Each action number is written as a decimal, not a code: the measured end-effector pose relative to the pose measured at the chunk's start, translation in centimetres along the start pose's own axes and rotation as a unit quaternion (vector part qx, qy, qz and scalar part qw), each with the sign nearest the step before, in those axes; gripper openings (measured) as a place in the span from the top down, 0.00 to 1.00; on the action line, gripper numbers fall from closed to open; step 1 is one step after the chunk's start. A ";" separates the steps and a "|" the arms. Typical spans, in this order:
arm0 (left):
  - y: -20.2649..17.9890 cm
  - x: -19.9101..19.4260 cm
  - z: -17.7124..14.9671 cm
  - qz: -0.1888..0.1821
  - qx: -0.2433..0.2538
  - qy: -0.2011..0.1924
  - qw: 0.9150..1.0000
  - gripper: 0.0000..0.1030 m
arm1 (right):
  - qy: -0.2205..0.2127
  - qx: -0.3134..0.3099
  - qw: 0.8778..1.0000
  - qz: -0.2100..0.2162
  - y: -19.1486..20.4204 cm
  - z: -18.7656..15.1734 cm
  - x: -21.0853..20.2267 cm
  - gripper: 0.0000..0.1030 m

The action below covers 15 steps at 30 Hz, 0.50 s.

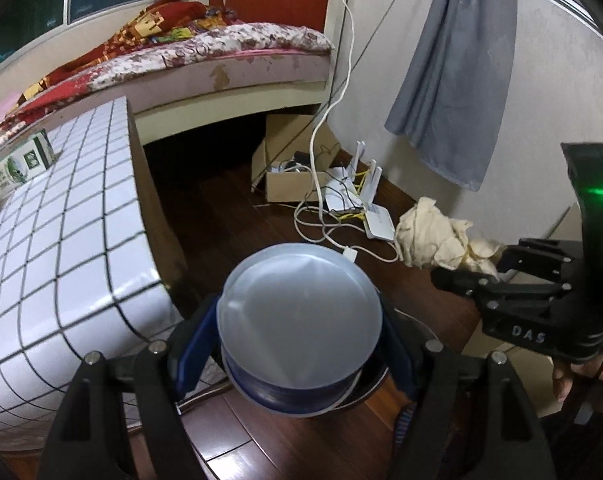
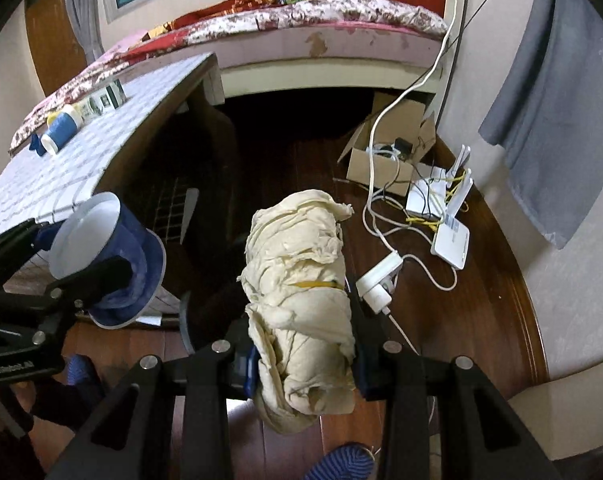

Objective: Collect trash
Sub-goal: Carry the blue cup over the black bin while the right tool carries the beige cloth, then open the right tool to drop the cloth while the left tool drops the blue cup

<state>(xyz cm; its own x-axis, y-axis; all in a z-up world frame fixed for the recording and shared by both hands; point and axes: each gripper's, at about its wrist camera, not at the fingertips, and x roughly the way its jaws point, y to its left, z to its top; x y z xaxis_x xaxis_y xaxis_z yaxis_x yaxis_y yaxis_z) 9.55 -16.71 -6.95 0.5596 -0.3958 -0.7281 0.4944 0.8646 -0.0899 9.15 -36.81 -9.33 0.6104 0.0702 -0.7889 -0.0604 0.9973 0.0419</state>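
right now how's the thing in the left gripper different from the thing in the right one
The left gripper grips a blue cup: rigid, round, smooth, tipped so its pale bottom faces the left wrist camera. The right gripper grips a wad of cream paper: soft, crumpled, shapeless, bound by a yellow rubber band. The cup holds the left jaws wide apart; the wad sits between jaws set closer. Both are clamped between blue pads and held above the wooden floor.

One cup [image 1: 299, 320], one paper wad [image 2: 301, 304], two routers [image 2: 445, 216].
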 end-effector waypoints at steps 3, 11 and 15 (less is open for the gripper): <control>-0.2 1.1 -0.2 -0.006 -0.002 0.010 1.000 0.27 | 0.010 -0.001 1.000 0.001 -0.2 -0.3 0.9 0.63; 0.4 3.7 -1.0 -0.015 -0.005 0.035 0.999 0.27 | 0.041 -0.012 0.999 0.010 0.0 -0.7 4.1 0.63; 0.9 5.1 -1.2 -0.023 -0.008 0.050 0.998 0.27 | 0.058 -0.028 0.998 0.016 0.6 -0.6 6.0 0.63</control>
<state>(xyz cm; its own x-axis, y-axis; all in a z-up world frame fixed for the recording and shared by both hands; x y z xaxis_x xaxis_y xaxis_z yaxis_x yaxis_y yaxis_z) 12.05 -17.55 -11.51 0.4663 -0.4033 -0.7873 0.5067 0.8514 -0.1360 12.28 -35.83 -14.42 0.5128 0.0967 -0.8530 -0.1251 0.9915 0.0372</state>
